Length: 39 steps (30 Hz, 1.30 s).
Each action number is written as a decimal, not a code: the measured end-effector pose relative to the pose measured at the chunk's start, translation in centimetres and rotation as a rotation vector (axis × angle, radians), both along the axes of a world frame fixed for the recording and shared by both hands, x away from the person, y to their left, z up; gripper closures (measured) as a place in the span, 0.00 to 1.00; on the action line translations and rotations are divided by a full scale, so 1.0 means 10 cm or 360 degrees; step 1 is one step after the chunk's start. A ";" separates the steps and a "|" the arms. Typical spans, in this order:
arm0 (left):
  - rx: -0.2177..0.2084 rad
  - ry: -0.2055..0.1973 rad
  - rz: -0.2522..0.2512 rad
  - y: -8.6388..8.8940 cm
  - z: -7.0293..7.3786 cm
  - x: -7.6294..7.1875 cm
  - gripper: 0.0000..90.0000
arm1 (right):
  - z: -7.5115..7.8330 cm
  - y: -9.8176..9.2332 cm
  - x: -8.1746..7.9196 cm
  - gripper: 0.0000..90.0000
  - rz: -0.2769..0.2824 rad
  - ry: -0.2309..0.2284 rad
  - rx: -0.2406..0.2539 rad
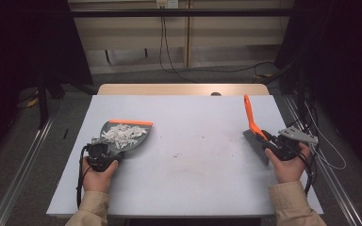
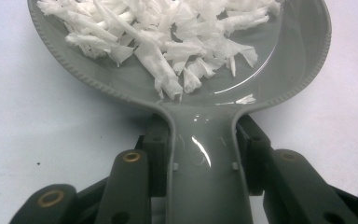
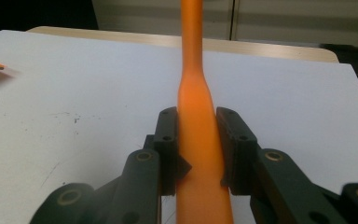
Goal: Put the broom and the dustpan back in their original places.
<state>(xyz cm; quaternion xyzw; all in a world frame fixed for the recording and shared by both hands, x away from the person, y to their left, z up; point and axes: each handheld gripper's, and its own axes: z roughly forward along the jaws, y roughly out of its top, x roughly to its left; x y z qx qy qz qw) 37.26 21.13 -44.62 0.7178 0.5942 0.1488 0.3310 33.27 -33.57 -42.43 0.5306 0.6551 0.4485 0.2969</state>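
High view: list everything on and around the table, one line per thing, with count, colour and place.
dustpan: one, grey with an orange front lip, left part of the table, handle clamped in the left hand-held gripper.
paper scraps: a pile, white, inside the dustpan.
brush: one, orange handle and grey bristles, right part of the table, handle clamped in the right hand-held gripper.
table: one, white top with faint dark specks near the middle.
cables: several, black, on the floor behind the table.
left hand-held gripper: one, black, near left.
right hand-held gripper: one, black, near right.
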 end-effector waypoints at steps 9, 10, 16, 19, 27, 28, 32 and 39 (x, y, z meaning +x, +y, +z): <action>0.0004 -0.0014 0.0026 0.00 -0.04 0.01 0.71 | -0.03 -0.03 0.01 0.79 -0.0010 0.0021 0.0011; 0.0000 -0.0013 0.0024 0.01 -0.04 0.01 0.71 | -0.03 -0.03 0.01 0.79 -0.0010 0.0025 0.0011; -0.0010 -0.0021 0.0057 0.01 -0.05 0.02 0.71 | -0.04 -0.04 0.02 0.79 -0.0019 0.0034 0.0003; 0.0002 -0.0022 0.0061 0.01 -0.05 0.02 0.71 | -0.04 -0.05 0.02 0.79 -0.0025 0.0034 -0.0001; -0.0006 -0.0029 0.0066 0.02 -0.05 0.02 0.71 | -0.05 -0.05 0.04 0.79 -0.0036 0.0024 -0.0013; -0.0006 -0.0029 0.0065 0.02 -0.05 0.02 0.71 | -0.05 -0.06 0.04 0.79 -0.0043 0.0023 -0.0011; -0.0010 -0.0026 0.0061 0.02 -0.05 0.02 0.71 | -0.05 -0.10 0.04 0.79 -0.0067 0.0011 -0.0016; -0.0017 -0.0027 0.0053 0.03 -0.05 0.01 0.70 | -0.08 -0.14 0.06 0.79 -0.0139 -0.0011 -0.0090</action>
